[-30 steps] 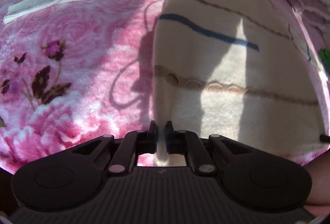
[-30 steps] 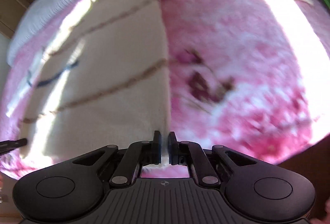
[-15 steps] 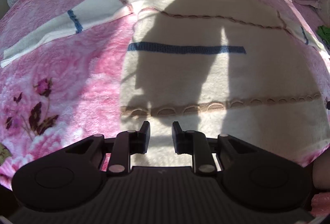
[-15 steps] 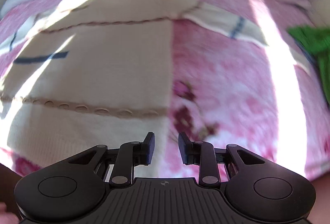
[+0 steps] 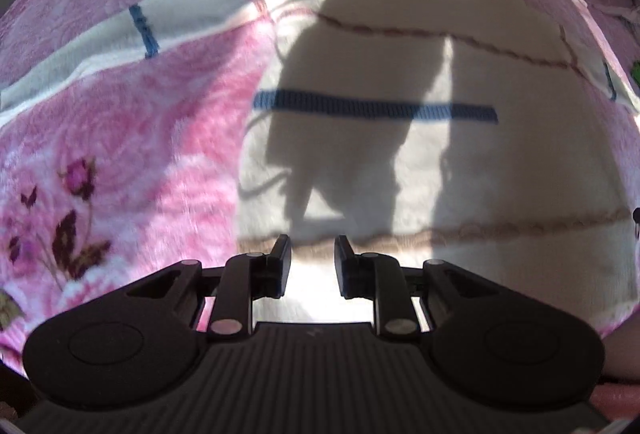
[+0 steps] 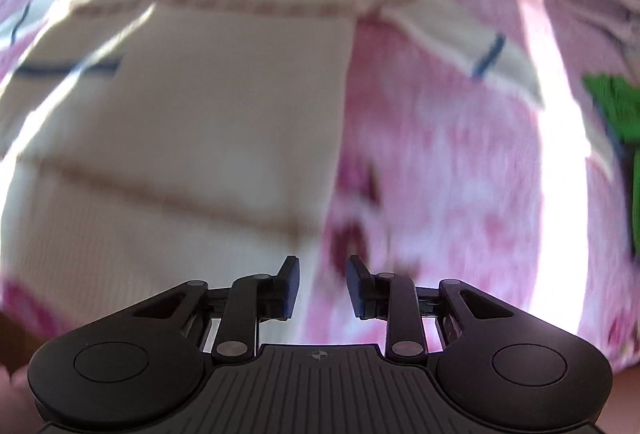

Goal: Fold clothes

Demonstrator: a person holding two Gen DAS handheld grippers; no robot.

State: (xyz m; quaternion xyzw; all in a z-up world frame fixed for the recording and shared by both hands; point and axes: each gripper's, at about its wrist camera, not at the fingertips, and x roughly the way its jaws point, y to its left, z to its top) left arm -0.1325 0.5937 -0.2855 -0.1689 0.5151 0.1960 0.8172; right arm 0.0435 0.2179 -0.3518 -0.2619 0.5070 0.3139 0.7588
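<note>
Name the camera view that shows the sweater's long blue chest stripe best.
The left wrist view. There the blue stripe runs sharp and nearly whole across the cream sweater, partly under a shadow. The right wrist view is motion-blurred and catches only a dark, broken piece of that stripe near its left edge.

the whole right wrist picture is smeared, so the stripes on the cream knitted sweater (image 6: 180, 138) look fuzzy and the dark flower on the fluffy pink blanket (image 6: 460, 194) is just a blotch. a bright green cloth (image 6: 616, 114) is cut off by the right edge. in the left wrist picture a dark shadow covers the sweater's middle, and its far sleeve runs off the left edge.
</note>
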